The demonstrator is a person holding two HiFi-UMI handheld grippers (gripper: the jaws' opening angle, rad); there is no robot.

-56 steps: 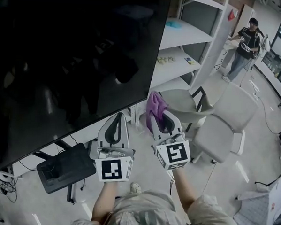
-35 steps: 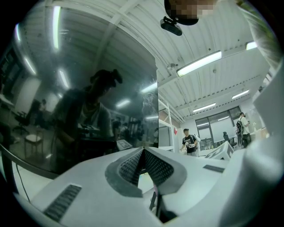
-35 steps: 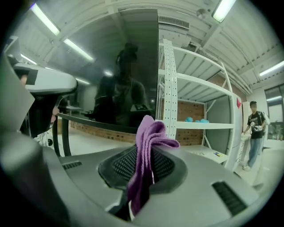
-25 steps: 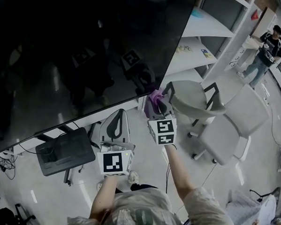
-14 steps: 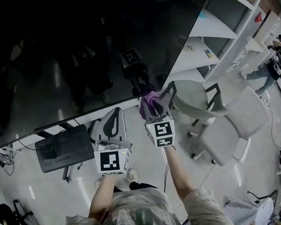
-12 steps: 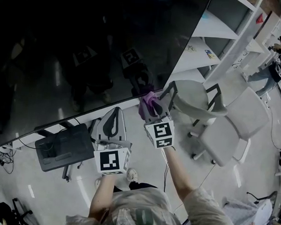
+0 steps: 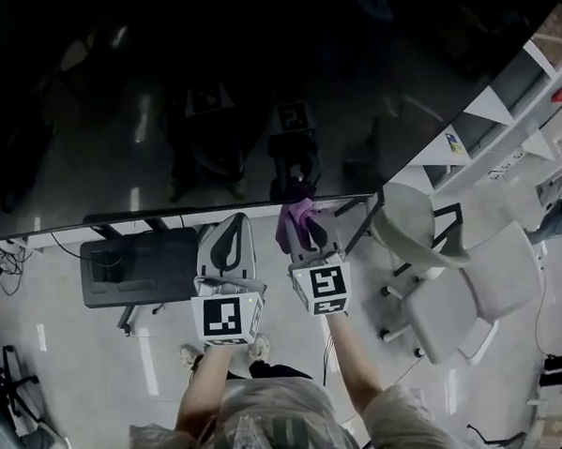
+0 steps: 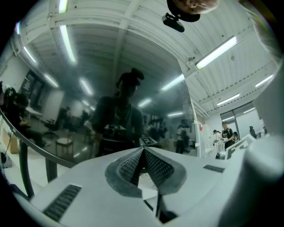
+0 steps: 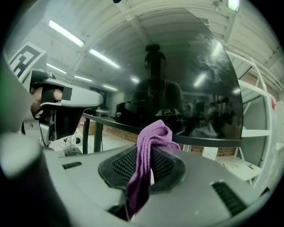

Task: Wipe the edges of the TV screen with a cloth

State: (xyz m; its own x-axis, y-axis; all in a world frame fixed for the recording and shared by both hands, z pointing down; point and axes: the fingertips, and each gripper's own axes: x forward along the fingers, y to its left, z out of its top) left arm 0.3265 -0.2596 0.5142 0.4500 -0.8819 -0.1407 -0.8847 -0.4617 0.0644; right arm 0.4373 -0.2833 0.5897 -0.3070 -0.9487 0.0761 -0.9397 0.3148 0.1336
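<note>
Pinching the purple cloth (image 9: 148,150) between its shut jaws, my right tool (image 7: 306,228) holds it at the lower edge of the TV screen (image 7: 222,94), toward the right end. My left tool (image 7: 227,251) hangs just left and nearer, jaws together on nothing.

Left claw (image 7: 232,224): grey shell, dark ribbed pads (image 8: 159,169), black-and-white marker cube (image 7: 225,317).
Right claw (image 7: 309,225): same build.
Shirt (image 7: 280,427): pale, short-sleeved.
</note>
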